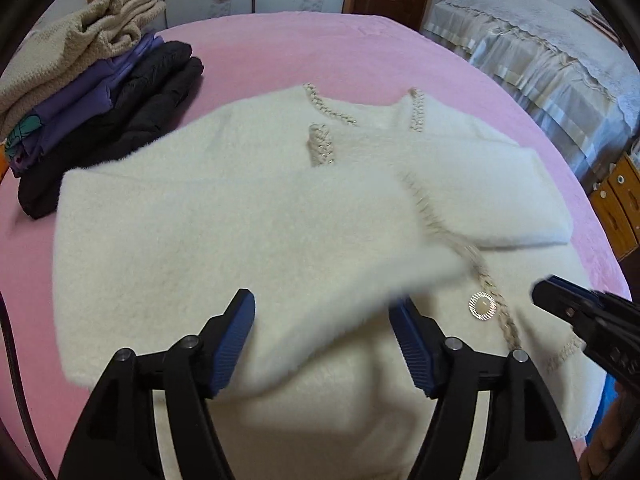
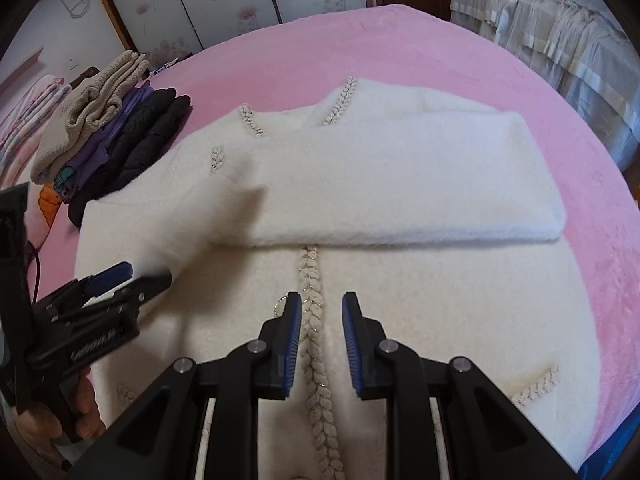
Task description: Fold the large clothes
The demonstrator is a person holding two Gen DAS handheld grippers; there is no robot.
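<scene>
A fluffy white cardigan (image 1: 248, 216) with beige braided trim lies front up on the pink bed; it also shows in the right wrist view (image 2: 400, 280). Both sleeves are folded across the chest: the right sleeve (image 2: 420, 184) lies flat, the left sleeve (image 1: 280, 280) looks blurred just ahead of my left gripper (image 1: 324, 312), which is open with nothing between its pads. My right gripper (image 2: 320, 308) is open and empty, straddling the braided placket (image 2: 312, 340) above the lower front. A round pearl button (image 1: 483, 306) sits by the placket.
A stack of folded clothes, beige knit on purple and black (image 1: 100, 92), lies at the bed's far left. A lace-covered couch (image 1: 540, 60) stands at the right, wooden drawers (image 1: 618, 204) beside it. The pink bedspread (image 2: 400, 48) stretches beyond the collar.
</scene>
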